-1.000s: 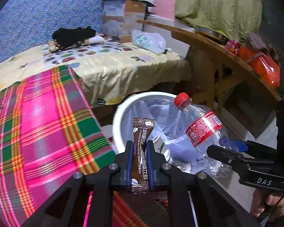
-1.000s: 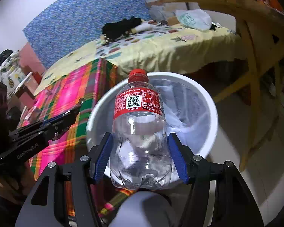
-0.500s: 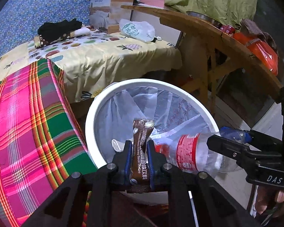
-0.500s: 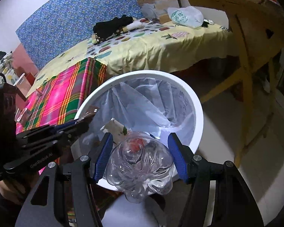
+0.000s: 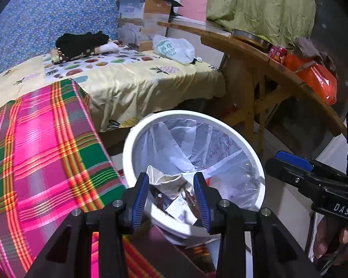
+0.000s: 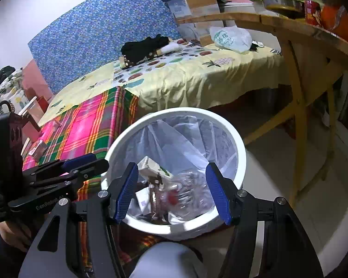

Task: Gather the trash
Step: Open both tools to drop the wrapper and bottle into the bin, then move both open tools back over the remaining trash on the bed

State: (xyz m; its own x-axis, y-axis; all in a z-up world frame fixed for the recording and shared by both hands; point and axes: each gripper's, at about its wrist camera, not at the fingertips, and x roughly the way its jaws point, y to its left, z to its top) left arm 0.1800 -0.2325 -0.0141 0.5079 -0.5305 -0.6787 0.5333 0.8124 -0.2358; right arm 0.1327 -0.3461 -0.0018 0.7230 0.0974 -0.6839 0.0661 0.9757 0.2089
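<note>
Left wrist view shows the left gripper (image 5: 171, 199) with its blue-padded fingers (image 5: 140, 199) spread and nothing between them; its jaws have just been opening. Directly beyond and below the fingertips stands a white trash bin (image 5: 250, 148) lined with a clear plastic bag (image 5: 174, 148). Inside, crumpled paper (image 5: 167, 179) and a brown wrapper (image 5: 189, 197) lie just past the fingers. To the right, the right gripper (image 5: 290, 164) reaches toward the bin's rim.

From the right wrist view, the right gripper (image 6: 171, 192) has its fingers (image 6: 217, 194) spread wide and empty over the bin (image 6: 241, 159). A clear plastic bottle (image 6: 185, 197) with a red label lies in the bag between and beyond the fingers, free of both pads. A plaid blanket (image 6: 81, 127) lies left of the bin.
</note>
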